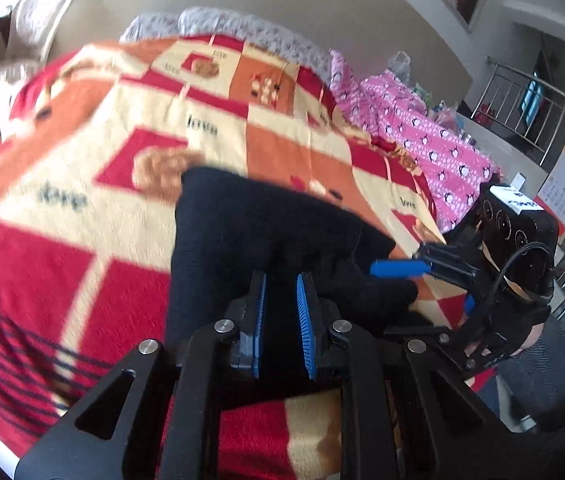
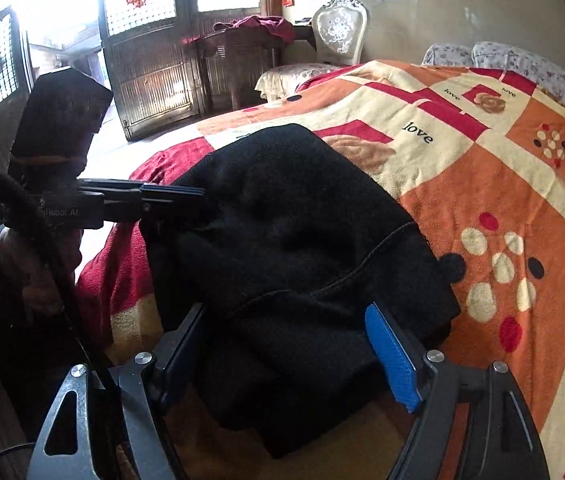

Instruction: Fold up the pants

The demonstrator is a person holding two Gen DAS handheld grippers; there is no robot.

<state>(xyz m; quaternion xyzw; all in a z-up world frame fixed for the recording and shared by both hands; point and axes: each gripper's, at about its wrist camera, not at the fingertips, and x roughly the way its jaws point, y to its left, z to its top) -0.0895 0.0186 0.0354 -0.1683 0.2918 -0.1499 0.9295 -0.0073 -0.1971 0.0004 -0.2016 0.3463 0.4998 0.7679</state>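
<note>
The pants [image 2: 294, 248], black and thick, lie in a bunched, partly doubled heap on the blanket [image 2: 502, 184] near the edge of the bed, with one seam curving across the top layer and a rumpled hump behind it.

The left gripper [image 1: 280, 320] has its jaws nearly together; in the right wrist view its tips run into the near side edge of the cloth, so it looks clamped on a fold there, though the pinch itself is lost in black on black. The right gripper [image 2: 286, 356] has its jaws wide apart, standing over the near end of the pants with cloth between them but neither pad pressing on it.

To do this step well, I would judge that the right jaws should settle on a clean edge or corner, taking both layers together rather than the top one only. The held side should stay taut, so the hump flattens and the edges can be matched before the next fold is laid.
</note>
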